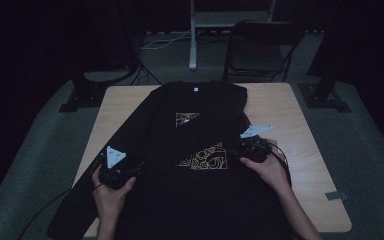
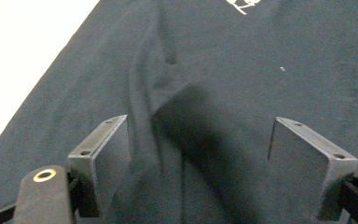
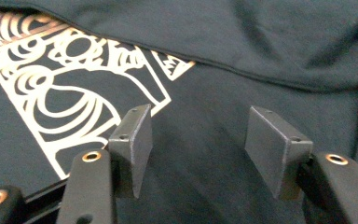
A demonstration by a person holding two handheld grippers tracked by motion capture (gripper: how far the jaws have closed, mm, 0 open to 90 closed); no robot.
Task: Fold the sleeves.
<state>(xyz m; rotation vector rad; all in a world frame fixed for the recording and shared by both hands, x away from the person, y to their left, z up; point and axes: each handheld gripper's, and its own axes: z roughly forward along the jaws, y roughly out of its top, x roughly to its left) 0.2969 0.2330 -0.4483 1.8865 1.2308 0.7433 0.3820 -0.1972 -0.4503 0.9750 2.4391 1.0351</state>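
**Shirt spread across the table**

A black long-sleeved cotton shirt with gold print (image 1: 190,150) lies on the rectangular light wooden table (image 1: 305,150). The left gripper (image 1: 135,170) sits at eight o'clock on it, the right gripper (image 1: 237,150) at three. A black folding chair (image 1: 260,45) stands at twelve, behind the table.

Dim room with grey floor (image 1: 375,150): a black folding chair (image 1: 260,47) and a white stand (image 1: 194,35) behind the wooden table (image 1: 280,105).

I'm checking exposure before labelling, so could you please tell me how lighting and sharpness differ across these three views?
High view: very dim, the black shirt nearly merges with the dark room. Left gripper view: brighter, the table is blown out white, and a soft shadow falls on the cloth between the jaws. Right gripper view: evenly lit, the gold print is crisp.
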